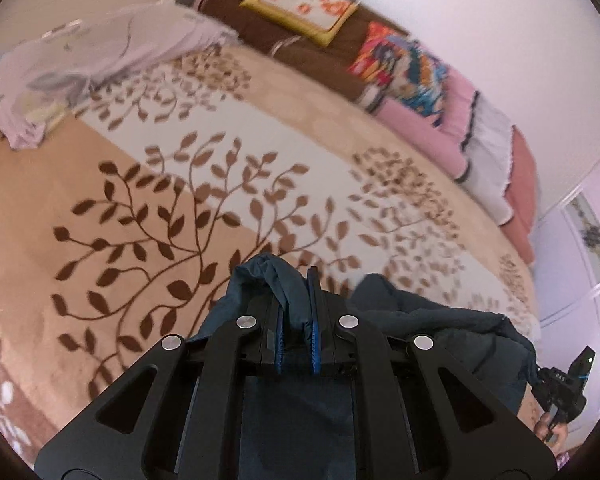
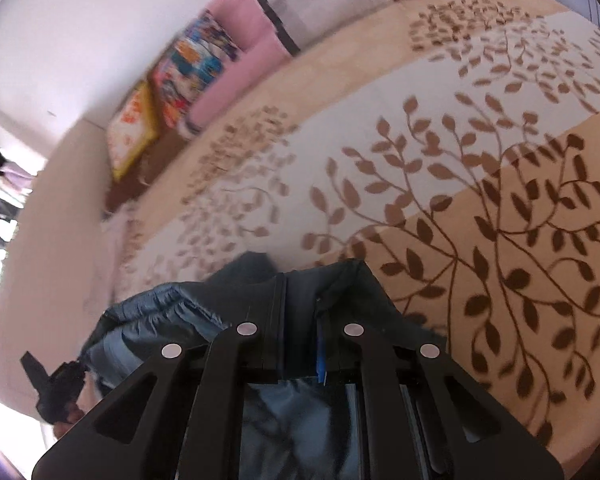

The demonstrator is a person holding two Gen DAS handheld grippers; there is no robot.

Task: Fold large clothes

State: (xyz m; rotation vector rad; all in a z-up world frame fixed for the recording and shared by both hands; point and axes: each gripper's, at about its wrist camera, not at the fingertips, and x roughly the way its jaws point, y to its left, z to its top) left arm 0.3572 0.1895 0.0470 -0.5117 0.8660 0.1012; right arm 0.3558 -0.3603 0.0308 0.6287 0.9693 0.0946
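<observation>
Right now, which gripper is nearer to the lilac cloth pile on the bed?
Left. The left gripper has the lilac cloth pile ahead on its left; the right gripper holds the same blue garment further right, beyond the left one.

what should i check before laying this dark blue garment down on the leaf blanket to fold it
1. Left hand-held gripper shut on the dark blue garment: ok.
2. Right hand-held gripper shut on the garment: ok.
3. Garment spans between both grippers: ok.
4. Bare stretch of leaf-patterned blanket ahead: ok.
5. Lilac cloth pile lies off at the blanket's edge, away from the middle: ok.
6. Garment hanging flat and untwisted: cannot tell, most of it is hidden.
</observation>
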